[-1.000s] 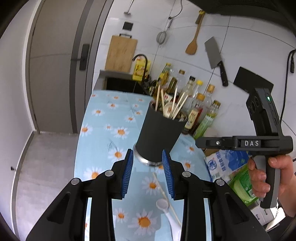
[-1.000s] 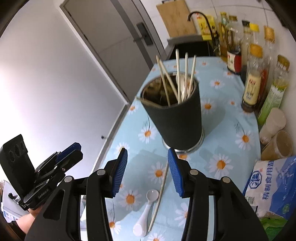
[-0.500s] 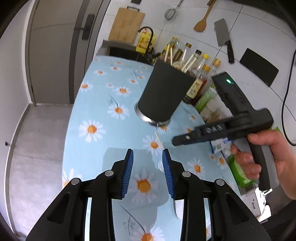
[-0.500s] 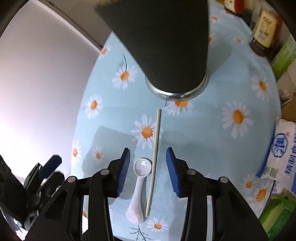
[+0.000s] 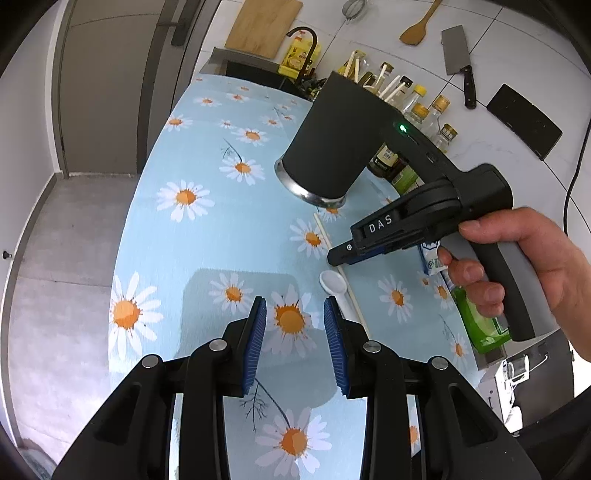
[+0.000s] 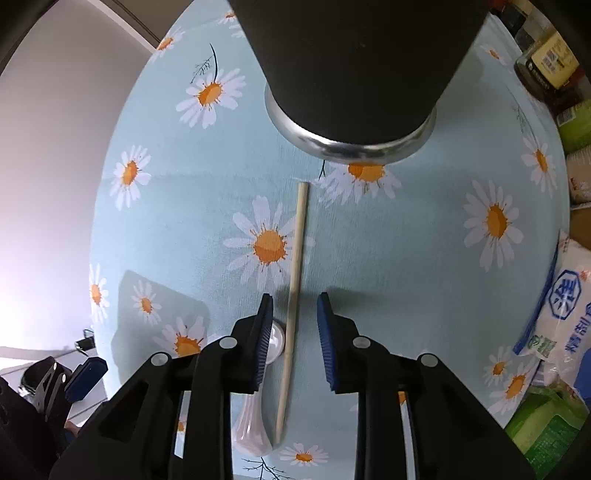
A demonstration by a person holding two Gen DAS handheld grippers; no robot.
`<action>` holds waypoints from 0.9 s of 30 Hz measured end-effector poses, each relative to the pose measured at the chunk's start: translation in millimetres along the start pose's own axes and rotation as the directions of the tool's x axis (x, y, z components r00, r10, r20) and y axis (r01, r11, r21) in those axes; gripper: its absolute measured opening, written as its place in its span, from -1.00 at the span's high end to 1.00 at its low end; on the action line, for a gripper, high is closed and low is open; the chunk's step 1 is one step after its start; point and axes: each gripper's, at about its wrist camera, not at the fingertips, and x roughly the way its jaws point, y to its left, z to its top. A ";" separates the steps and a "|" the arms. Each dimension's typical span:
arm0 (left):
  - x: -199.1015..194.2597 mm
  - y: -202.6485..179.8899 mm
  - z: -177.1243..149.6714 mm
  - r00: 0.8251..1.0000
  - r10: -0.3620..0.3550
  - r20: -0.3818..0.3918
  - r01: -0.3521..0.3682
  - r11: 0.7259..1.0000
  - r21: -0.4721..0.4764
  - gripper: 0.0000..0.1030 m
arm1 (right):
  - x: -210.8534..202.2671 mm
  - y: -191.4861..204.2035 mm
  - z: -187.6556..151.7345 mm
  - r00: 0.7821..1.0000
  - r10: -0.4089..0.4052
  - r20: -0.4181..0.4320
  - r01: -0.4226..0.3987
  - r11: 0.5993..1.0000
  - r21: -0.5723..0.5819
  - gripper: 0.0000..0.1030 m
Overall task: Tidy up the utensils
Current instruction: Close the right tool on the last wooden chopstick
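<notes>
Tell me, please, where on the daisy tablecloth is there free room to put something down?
Free: the tablecloth between its door-side edge and the black utensil holder. Crowded: the wall side, with bottles and a salt bag, and the chopstick and white spoon.

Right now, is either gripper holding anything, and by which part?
Nothing is held. The right gripper is closing around the thin wooden chopstick near its middle, pads not yet touching. The left gripper is empty.

White tiled wall [image 5: 498, 66] far right, hung with cleaver [image 5: 458, 62], wooden spatula [image 5: 419, 27]. Cutting board [image 5: 264, 27] leans behind sink [image 5: 255, 74]. Grey door [image 5: 110, 74] left, grey floor [image 5: 48, 258]. Daisy tablecloth [image 5: 207, 236].
</notes>
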 end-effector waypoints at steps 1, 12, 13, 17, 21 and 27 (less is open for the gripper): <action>1.3 0.9 -0.8 1.000 -0.002 -0.005 0.002 1.000 -0.001 0.40 | 1.3 1.0 0.8 1.000 -0.012 -0.007 0.012 1.000 0.004 0.54; 17.5 -0.1 -0.8 0.998 -0.036 -0.056 0.037 0.999 0.013 0.40 | 15.1 18.6 10.5 0.990 -0.137 -0.030 0.137 0.991 0.011 0.82; 18.6 -0.2 -0.5 0.998 -0.038 -0.058 0.039 0.999 0.013 0.40 | 16.3 18.4 10.9 0.991 -0.134 -0.030 0.134 0.991 0.017 0.83; 22.1 -0.5 -0.5 0.997 -0.038 -0.069 0.038 0.999 0.003 0.40 | 20.4 21.6 10.7 0.993 -0.112 -0.033 0.113 0.993 0.029 0.89; 26.5 -4.9 -0.4 0.995 -0.037 -0.089 0.037 0.999 0.000 0.40 | 14.8 13.2 6.6 0.996 -0.087 -0.030 0.087 0.996 0.022 0.89; 32.5 -15.2 1.1 0.990 -0.025 -0.137 0.024 1.000 -0.011 0.40 | 10.0 -2.0 2.8 0.999 -0.031 -0.023 0.031 0.999 0.026 0.89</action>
